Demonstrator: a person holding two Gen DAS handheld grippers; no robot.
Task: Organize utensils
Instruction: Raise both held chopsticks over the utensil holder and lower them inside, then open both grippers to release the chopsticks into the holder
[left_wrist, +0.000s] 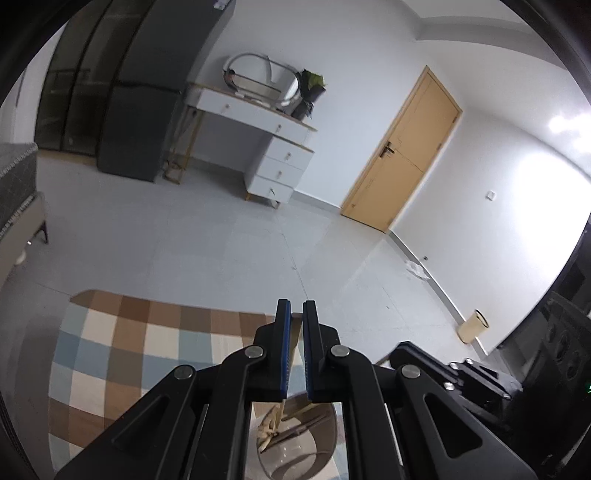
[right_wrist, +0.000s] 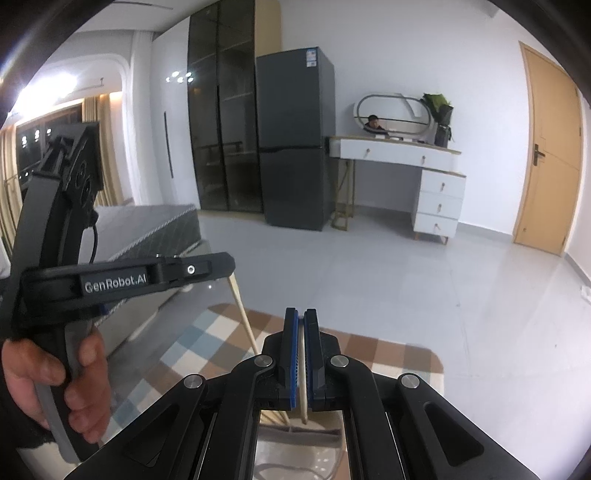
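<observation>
A: Which way does the utensil in the left gripper (left_wrist: 294, 317) run?

B: A pale wooden chopstick (left_wrist: 291, 354) is clamped between the blue-padded jaws, its long axis along the fingers, the lower end dipping into a round metal holder (left_wrist: 317, 454) below, where darker sticks and a knotted pale cord lie.

A: And the right gripper (right_wrist: 301, 325)?

B: Its jaws pinch a thin, light-coloured stick (right_wrist: 303, 387) that runs lengthwise between the ribbed blue pads and comes out beneath them. A second slender wooden stick (right_wrist: 242, 314) slants up and left from the same spot towards the other black gripper, held in the person's left hand (right_wrist: 55, 384).

A: The setting?

B: A glossy table (right_wrist: 173, 332) over a checked brown, blue and cream rug (left_wrist: 122, 354) on grey floor tiles.
</observation>
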